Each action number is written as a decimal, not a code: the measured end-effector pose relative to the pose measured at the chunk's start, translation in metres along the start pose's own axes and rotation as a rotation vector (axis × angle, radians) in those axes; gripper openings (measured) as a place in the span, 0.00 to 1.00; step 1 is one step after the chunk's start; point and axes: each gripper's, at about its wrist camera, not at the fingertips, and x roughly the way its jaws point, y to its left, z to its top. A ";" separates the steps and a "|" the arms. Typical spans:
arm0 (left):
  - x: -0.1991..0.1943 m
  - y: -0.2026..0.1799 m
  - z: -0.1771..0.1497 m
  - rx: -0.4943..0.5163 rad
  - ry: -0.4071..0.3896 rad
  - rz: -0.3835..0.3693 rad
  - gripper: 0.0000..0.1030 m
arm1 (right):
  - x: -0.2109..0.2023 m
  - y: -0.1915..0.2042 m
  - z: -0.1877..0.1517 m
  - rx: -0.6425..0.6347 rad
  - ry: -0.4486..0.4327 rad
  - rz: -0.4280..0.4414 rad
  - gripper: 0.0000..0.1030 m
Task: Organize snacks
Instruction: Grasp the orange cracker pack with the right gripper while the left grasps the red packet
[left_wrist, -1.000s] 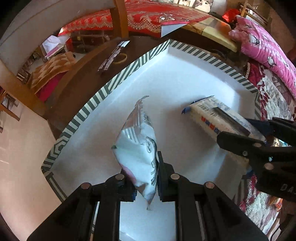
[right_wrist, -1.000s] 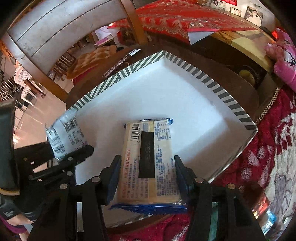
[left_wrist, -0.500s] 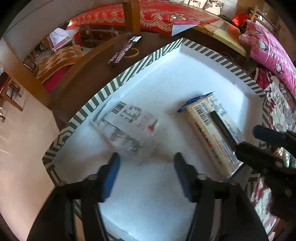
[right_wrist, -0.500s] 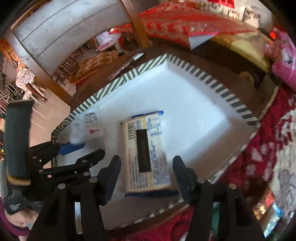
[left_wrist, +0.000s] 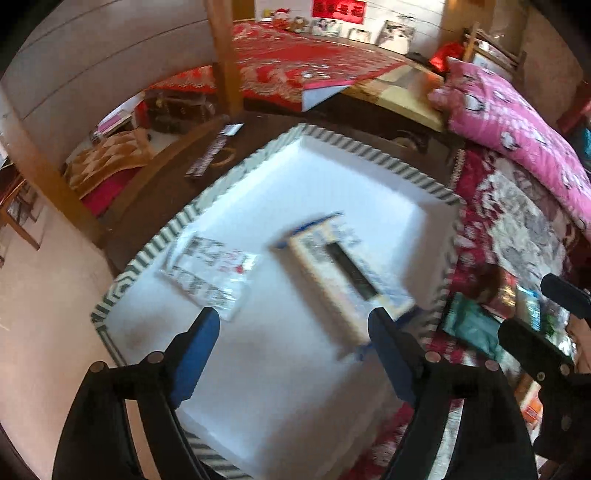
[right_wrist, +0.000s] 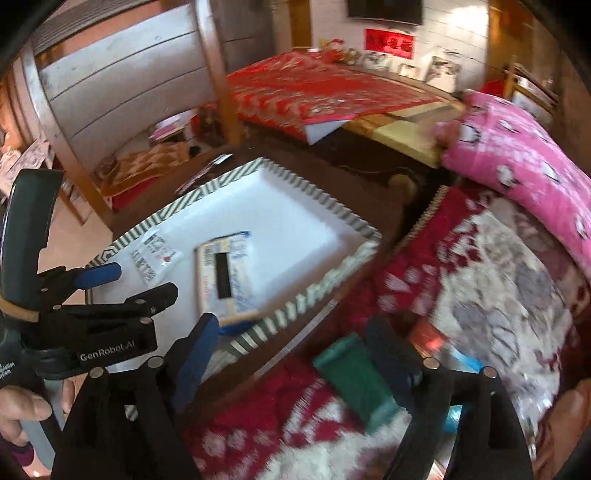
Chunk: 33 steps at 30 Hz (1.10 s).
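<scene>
Two snacks are seen lying flat in the white tray (left_wrist: 369, 173): a small pouch (left_wrist: 210, 275) at about 9 o'clock of the tray floor, and a long cracker pack (left_wrist: 343, 273) near the middle, reaching toward the 4 o'clock rim. They lie near each other but apart.

The left gripper (left_wrist: 291, 354) is held above the tray's near part with its jaws spread wide and nothing between them. The right gripper (right_wrist: 288, 363) is likewise spread and empty, held over the red blanket (right_wrist: 480, 295) outside the tray, where a green packet (right_wrist: 354, 376) lies at 6 o'clock of that view, between and just past the fingers. More packets (left_wrist: 532, 306) are glimpsed at 3 o'clock in the left view, too blurred to be named.

The green packet is judged to be light, soft and slippery in its film wrapping; its contents may be crushed if squeezed hard. It is best taken across its narrow width near the middle, or by a sealed end seam, with a gentle pinch. Because the blanket yields, the lower finger can be pressed in under the packet's edge.
</scene>
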 end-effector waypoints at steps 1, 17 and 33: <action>-0.001 -0.006 -0.001 0.009 -0.001 -0.008 0.80 | -0.002 -0.002 -0.002 0.007 -0.001 -0.006 0.84; -0.020 -0.118 -0.033 0.216 -0.002 -0.115 0.80 | -0.058 -0.081 -0.075 0.158 0.018 -0.147 0.88; -0.013 -0.172 -0.054 0.315 0.066 -0.149 0.80 | -0.083 -0.134 -0.140 0.233 0.071 -0.145 0.90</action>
